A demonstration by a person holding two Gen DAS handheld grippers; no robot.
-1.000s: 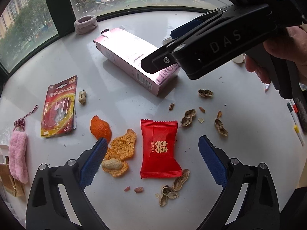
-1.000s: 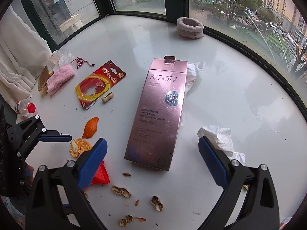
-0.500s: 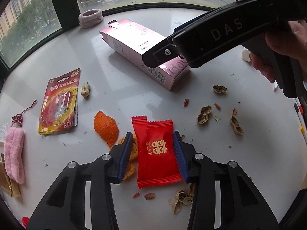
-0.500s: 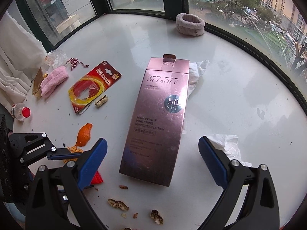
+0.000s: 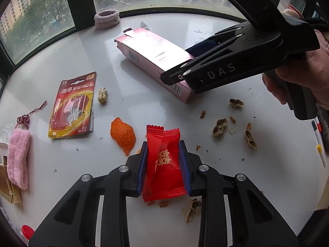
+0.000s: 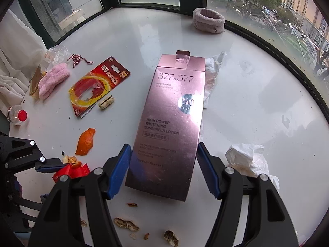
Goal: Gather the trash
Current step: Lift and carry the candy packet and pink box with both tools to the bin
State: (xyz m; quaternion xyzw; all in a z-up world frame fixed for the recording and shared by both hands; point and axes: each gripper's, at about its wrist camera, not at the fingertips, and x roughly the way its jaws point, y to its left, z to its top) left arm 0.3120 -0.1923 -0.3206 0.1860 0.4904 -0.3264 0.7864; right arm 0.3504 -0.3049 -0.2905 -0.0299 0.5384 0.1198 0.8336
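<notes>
My left gripper point(image 5: 163, 164) is shut on a red candy wrapper point(image 5: 163, 160), which buckles between the blue pads just above the white table; the wrapper also shows in the right wrist view point(image 6: 71, 170). My right gripper point(image 6: 164, 168) straddles the near end of a pink sunscreen box point(image 6: 170, 123), its jaws close to both sides; contact is unclear. The box also shows in the left wrist view point(image 5: 156, 59) under that gripper. Orange peel point(image 5: 123, 134), peanut shells point(image 5: 220, 126) and a red battery pack point(image 5: 73, 105) lie around.
Crumpled white tissues point(image 6: 248, 160) lie right of the box, another point(image 6: 211, 76) behind it. A pink fuzzy charm point(image 5: 18, 152) and a small red-capped bottle point(image 6: 17, 115) sit at the left edge. A fuzzy scrunchie point(image 6: 208, 22) rests by the window.
My left gripper closed on the red candy wrapper and squeezed it. My right gripper moved forward over the pink box and narrowed around its near end.
</notes>
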